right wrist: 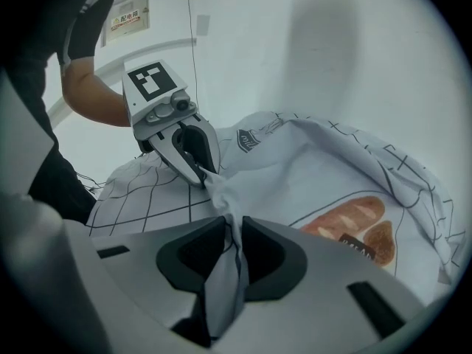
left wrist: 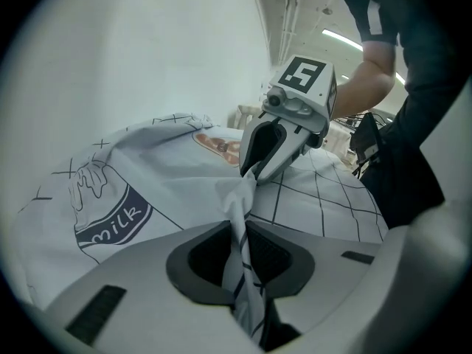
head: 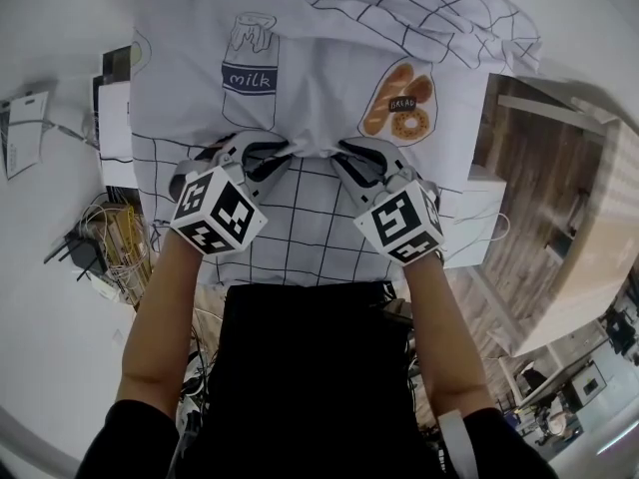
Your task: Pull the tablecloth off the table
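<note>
- Nearest, the person's forearms (head: 160, 307) reach out over the near hanging edge of the tablecloth (head: 319, 58). It drapes the table so fully that I cannot make out the table top itself.
- Just beyond, the left tool (head: 288, 151) and the right tool (head: 342, 151) sit side by side, their tips nearly meeting. Each is clamped on a pinched ridge of the checked cloth, and each tool's own view shows a thin fold squeezed between the pads.
- Past the tips the cloth lies mostly flat, with the milk carton print (head: 250, 56) to the left and the bread print (head: 399, 101) to the right.
- Farthest off, the cloth is rumpled and folded back along the far right edge.
- Risk, as I judge it: both grips hold only a narrow fold, so a sharp tug could slip the fabric out of one tool and leave the pull lopsided.
- Risk: with both pinches so near the middle, the corners may trail and snag on a table edge.
- Risk: cables (head: 110, 238) lie on the floor at the left, and the falling cloth could drag across them.
</note>
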The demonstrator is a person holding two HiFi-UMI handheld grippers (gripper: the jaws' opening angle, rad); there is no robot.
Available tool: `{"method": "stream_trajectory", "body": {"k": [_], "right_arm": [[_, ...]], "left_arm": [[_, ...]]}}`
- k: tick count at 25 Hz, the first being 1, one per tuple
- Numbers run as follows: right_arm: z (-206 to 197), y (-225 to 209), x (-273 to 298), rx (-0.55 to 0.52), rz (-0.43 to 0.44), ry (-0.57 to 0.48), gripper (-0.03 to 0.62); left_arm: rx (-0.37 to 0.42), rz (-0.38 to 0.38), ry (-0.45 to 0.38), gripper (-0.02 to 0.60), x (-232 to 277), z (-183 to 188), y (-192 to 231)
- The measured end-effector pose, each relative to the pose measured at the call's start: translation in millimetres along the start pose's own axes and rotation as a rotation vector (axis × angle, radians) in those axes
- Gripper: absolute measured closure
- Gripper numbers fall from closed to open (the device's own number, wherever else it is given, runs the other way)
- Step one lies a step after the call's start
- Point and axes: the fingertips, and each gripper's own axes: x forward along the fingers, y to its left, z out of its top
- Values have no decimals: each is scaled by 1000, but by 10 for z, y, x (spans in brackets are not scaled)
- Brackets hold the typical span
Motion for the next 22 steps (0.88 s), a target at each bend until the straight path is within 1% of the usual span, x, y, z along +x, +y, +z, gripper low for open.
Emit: {"method": "stream_trajectory", "body": {"k": [3, 7, 10, 12, 14, 18, 22], "right_arm": [[-13, 63, 22, 6, 15, 12, 556], [-30, 92, 22, 20, 12, 18, 569], [-30, 145, 8, 88, 31, 12, 571], [22, 169, -51, 111, 37, -10, 572], [120, 163, -145, 99, 17, -32, 572], [314, 184, -334, 79, -26, -65, 572], [478, 256, -525, 59, -47, -98, 574]], "left_arm": [[-7, -11, 7, 549, 18, -11, -42], [-21, -15, 22, 566, 29, -13, -73], [-40, -14, 28, 568, 14, -18, -95], [-55, -14, 12, 569, -43, 24, -108], [-61, -13, -17, 569, -149, 111, -106], [-48, 4, -75, 569, -371, 280, -111], [-38, 37, -116, 569, -582, 412, -157]]}}
